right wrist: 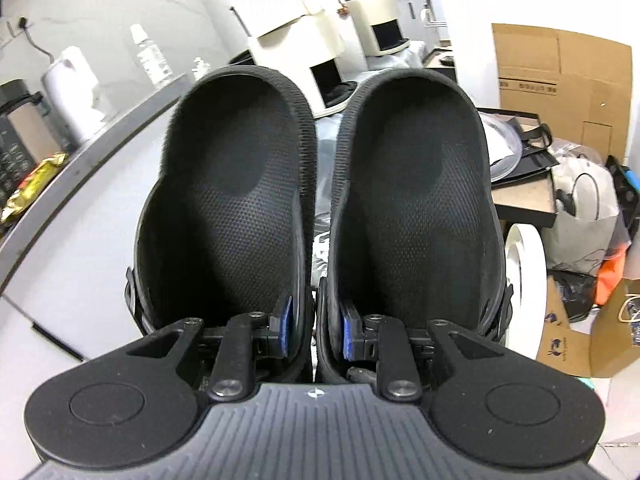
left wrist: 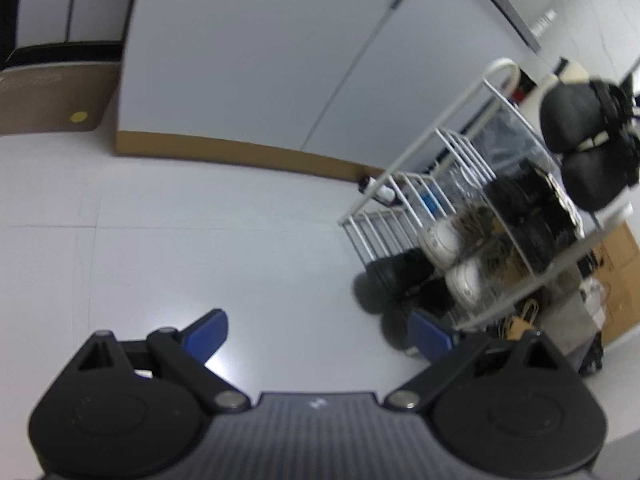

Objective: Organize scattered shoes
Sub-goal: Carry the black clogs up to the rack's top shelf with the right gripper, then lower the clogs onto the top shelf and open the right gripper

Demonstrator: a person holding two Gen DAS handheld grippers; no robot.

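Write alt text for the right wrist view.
The right gripper pinches a pair of black clogs by their touching inner walls, openings facing the camera. Behind them are a cardboard box and a counter.

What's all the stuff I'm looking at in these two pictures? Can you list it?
black clogs: two, black, side by side, pinched by their inner walls in the right gripper
shoe rack: one, white wire, by the wall
white sneakers: two, white, on the rack
dark shoes: black, count unclear, on the rack
cardboard box: one, brown, far right
water bottle: one, clear, on the counter
left gripper: black with blue pads, open, empty, above the floor
right gripper: black with blue pads, shut on the clogs
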